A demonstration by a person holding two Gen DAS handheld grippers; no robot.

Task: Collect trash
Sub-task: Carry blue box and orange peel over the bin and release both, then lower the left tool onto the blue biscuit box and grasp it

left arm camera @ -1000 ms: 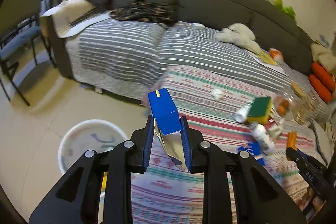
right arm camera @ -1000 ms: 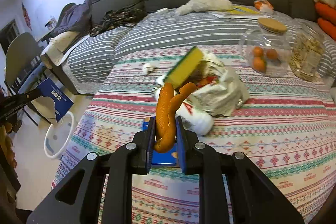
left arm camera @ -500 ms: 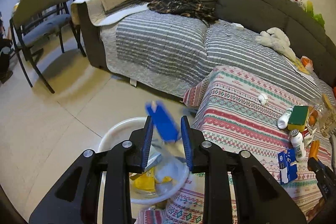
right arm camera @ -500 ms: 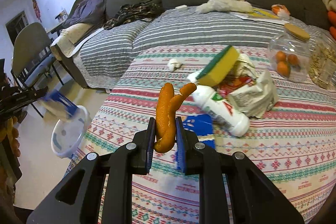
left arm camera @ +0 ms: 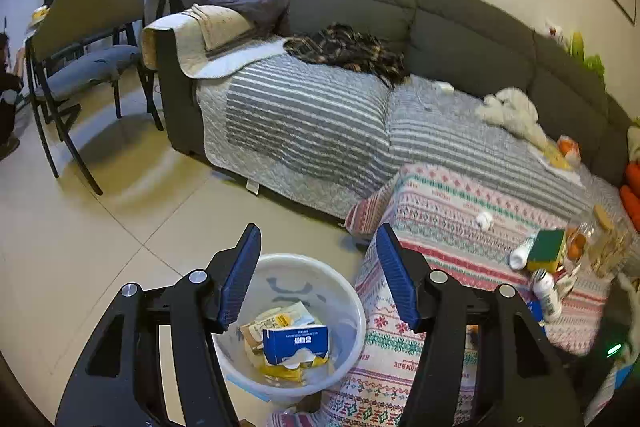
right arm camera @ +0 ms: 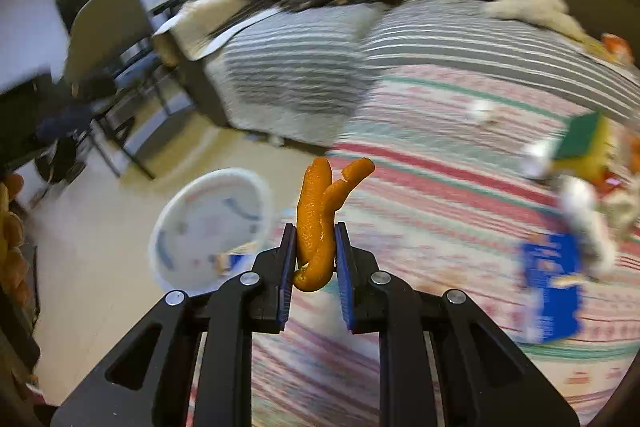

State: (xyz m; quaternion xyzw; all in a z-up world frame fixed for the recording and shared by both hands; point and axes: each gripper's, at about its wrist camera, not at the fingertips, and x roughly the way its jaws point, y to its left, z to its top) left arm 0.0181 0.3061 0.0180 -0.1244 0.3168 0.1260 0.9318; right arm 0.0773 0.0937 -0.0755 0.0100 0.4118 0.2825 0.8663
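Note:
My left gripper (left arm camera: 318,259) is open and empty above the white waste bin (left arm camera: 352,303) on the floor. A blue carton (left arm camera: 295,343) lies inside the bin on top of yellow and paper scraps. My right gripper (right arm camera: 315,247) is shut on an orange peel (right arm camera: 320,223) and holds it above the patterned table edge, right of the bin (right arm camera: 192,223). A second blue carton (right arm camera: 554,291), a white bottle (right arm camera: 588,223) and a green-yellow sponge (right arm camera: 580,139) lie on the table; this view is motion-blurred.
The table with the patterned cloth (left arm camera: 448,203) stands right of the bin. A grey sofa with a striped cover (left arm camera: 320,115) runs behind. A chair (left arm camera: 84,39) stands at the left. Glass jars (left arm camera: 600,247), a crumpled white paper ball (left arm camera: 484,219) and a bottle (left arm camera: 548,291) sit on the table.
My left gripper moved over the bin, opened and let go of the blue carton, which now lies in the bin. My right gripper swung left toward the bin with the orange peel.

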